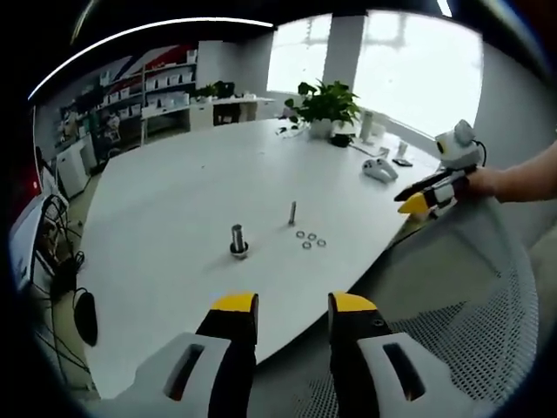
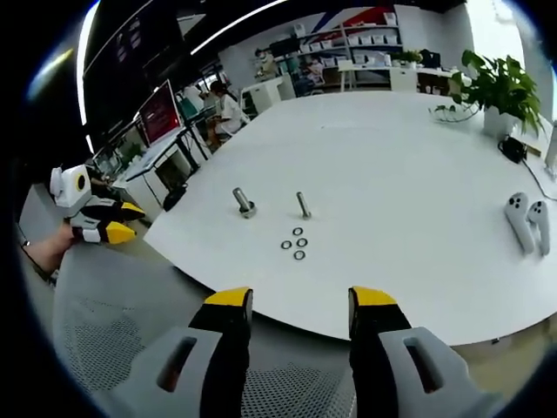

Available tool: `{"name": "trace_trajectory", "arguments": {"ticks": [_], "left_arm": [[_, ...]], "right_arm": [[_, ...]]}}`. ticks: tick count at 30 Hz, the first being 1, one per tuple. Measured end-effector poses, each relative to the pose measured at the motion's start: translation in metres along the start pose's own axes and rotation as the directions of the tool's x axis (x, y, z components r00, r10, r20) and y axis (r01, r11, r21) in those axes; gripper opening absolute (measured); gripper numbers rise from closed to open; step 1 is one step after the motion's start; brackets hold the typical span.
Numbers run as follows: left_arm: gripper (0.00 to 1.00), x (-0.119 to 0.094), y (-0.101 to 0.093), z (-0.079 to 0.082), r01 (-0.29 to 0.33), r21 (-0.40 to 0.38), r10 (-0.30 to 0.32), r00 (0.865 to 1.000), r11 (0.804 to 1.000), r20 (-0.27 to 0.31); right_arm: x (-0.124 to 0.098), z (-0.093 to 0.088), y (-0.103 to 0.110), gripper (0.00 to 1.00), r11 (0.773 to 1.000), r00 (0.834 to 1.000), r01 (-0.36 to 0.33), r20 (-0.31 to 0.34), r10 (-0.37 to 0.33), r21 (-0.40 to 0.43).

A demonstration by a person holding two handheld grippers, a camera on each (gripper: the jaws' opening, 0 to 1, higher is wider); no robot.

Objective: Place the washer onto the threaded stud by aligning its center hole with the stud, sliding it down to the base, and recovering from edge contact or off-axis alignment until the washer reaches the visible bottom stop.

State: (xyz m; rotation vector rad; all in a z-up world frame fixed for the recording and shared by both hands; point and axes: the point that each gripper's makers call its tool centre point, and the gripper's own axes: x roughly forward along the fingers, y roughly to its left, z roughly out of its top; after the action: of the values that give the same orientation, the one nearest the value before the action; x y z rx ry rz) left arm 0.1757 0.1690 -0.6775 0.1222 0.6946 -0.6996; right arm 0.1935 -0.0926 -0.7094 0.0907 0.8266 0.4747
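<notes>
Both my left gripper point(image 1: 291, 305) and right gripper point(image 2: 299, 299) hang released, empty, short of the table point(image 2: 409, 165); washers point(image 2: 294, 244) lie beside the stud point(image 2: 303, 205); no readable writing.

Left gripper point(image 1: 293, 305) fingers apart, short of table point(image 1: 174, 218); washers point(image 1: 311, 239) beside thin stud point(image 1: 292, 212).

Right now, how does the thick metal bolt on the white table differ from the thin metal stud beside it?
The thick metal bolt is wider than the thin metal stud and carries a broad collar at its base; the stud looks plain and slim. The small metal washers lie closer to the stud than to the bolt. Both stand upright on the white table, bare of washers.
</notes>
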Motion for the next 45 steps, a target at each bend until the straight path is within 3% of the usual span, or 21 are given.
{"name": "trace_trajectory", "arguments": {"ticks": [18, 23, 30, 34, 37, 42, 45], "left_arm": [[0.29, -0.002, -0.002, 0.006, 0.026, -0.010, -0.026, 0.999, 1.000, 0.036], [0.29, -0.002, -0.005, 0.005, 0.034, 0.017, -0.035, 0.999, 0.999, 0.031], [0.29, -0.004, 0.000, 0.005, 0.011, 0.011, -0.012, 0.999, 1.000, 0.044], [0.29, -0.004, 0.002, 0.003, 0.012, -0.019, -0.011, 0.999, 1.000, 0.041], [0.29, -0.004, 0.002, 0.004, 0.008, -0.009, -0.008, 0.999, 1.000, 0.045], [0.28, -0.002, 0.004, 0.003, 0.001, -0.004, -0.001, 0.999, 1.000, 0.039], [0.28, -0.002, 0.004, 0.001, 0.002, -0.003, -0.002, 1.000, 1.000, 0.031]], "right_arm": [[0.005, -0.013, 0.002, 0.47, 0.999, 0.996, 0.003, -0.087, -0.007, -0.051], [0.003, -0.008, 0.001, 0.51, 0.997, 0.996, 0.021, -0.080, -0.027, -0.075], [0.005, -0.014, 0.008, 0.51, 0.990, 0.988, 0.001, -0.150, -0.022, -0.139], [0.007, -0.018, 0.011, 0.53, 0.961, 0.977, -0.036, -0.214, -0.025, -0.273], [0.013, -0.009, 0.010, 0.53, 0.927, 0.971, -0.049, -0.235, -0.043, -0.371], [0.034, 0.009, 0.007, 0.53, 0.934, 0.971, -0.057, -0.236, -0.030, -0.354], [0.048, 0.014, 0.004, 0.53, 0.952, 0.971, -0.058, -0.239, -0.016, -0.299]]}}
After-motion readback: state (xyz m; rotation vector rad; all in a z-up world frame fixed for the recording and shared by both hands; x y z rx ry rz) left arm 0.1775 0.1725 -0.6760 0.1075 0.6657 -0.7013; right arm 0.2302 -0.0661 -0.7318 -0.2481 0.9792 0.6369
